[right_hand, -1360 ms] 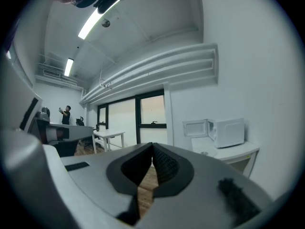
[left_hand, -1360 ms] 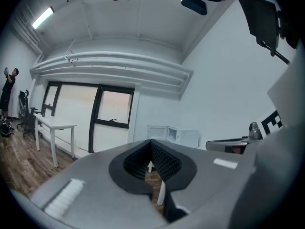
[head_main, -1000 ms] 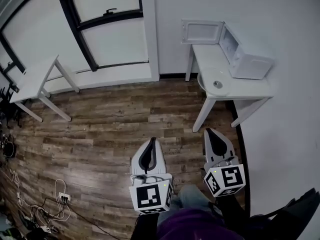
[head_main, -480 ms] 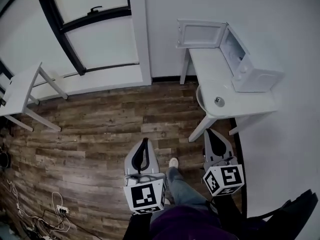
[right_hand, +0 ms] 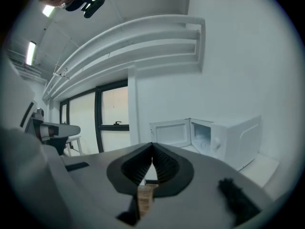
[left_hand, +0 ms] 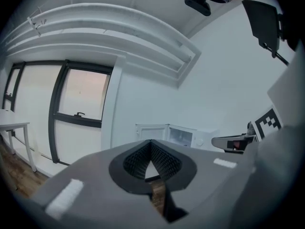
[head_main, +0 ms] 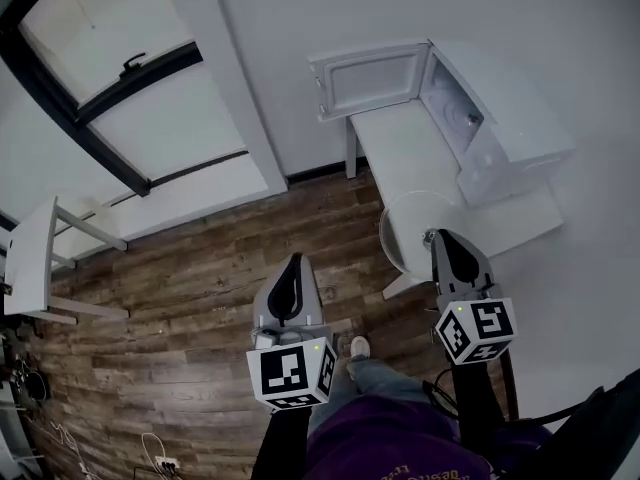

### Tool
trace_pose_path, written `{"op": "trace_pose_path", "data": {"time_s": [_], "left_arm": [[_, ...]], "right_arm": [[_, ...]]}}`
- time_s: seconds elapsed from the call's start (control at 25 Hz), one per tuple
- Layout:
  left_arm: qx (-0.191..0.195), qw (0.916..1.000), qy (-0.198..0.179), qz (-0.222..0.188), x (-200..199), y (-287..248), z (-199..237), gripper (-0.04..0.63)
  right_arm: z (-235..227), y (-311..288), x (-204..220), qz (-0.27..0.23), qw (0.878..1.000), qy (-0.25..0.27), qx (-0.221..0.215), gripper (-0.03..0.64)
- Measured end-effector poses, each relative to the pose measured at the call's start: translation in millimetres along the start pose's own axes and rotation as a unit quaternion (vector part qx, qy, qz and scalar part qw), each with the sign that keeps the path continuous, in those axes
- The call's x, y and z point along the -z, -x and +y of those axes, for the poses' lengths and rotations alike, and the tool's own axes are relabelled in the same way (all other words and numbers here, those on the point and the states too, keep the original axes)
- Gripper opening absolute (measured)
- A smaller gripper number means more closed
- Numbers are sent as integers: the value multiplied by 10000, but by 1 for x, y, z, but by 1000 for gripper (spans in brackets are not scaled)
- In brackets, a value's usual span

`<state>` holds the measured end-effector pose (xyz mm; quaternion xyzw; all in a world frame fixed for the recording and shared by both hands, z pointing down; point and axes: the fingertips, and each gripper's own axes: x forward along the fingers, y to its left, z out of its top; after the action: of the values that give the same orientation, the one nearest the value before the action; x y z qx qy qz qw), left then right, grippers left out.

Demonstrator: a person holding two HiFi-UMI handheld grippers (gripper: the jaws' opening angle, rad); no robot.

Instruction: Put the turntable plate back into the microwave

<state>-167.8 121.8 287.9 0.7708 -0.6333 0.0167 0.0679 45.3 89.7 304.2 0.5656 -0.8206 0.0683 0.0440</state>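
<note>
Noted left gripper [head_main: 293,261] and right gripper [head_main: 438,236] closed tight, empty. Found round clear glass turntable plate [head_main: 400,230] lying on white table [head_main: 398,148], near open-doored white microwave [head_main: 515,128].

A sparse, office-like room: white walls [head_main: 300,8], wood-plank floor [head_main: 200,298], large dark-framed window [head_main: 150,113], white tabletop [head_main: 400,153] carrying a microwave [head_main: 530,128].

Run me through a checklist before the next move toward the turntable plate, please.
1. Microwave door open: ok.
2. Cavity free of dishes: ok.
3. Turntable plate in view on the table, rim past its edge: ok.
4. Left claw open for a grasp: not ok, shut and empty.
5. Right claw open for a grasp: not ok, shut and empty.
</note>
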Motion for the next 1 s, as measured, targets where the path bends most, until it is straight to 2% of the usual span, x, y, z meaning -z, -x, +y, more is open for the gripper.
{"op": "trace_pose_path", "data": {"time_s": [0.28,0.4,0.52,0.84,0.92,1.0], "left_arm": [[561,9983,-108,90,0,-64,-22,5],[928,9956,45,82,0,-91,-28,5],[1391,9902,-1,99,0,-128,-32,5],[2580,9654,-272,283,-19,-250,-30,5],[2881,9564,-284,388,-20,-272,-35,5],[3260,9436,-325,475,-18,-288,-47,5]], "right_arm": [[-27,-26,0,65,9996,5,289,9],[-35,-38,-1,53,9990,-55,436,11],[-39,-56,-2,-5,9977,-107,672,10],[-71,-120,-23,-152,9844,-208,1738,10],[-79,-127,-26,-134,9782,-216,2062,11],[-86,-128,-24,-97,9695,-312,2428,11]]}}
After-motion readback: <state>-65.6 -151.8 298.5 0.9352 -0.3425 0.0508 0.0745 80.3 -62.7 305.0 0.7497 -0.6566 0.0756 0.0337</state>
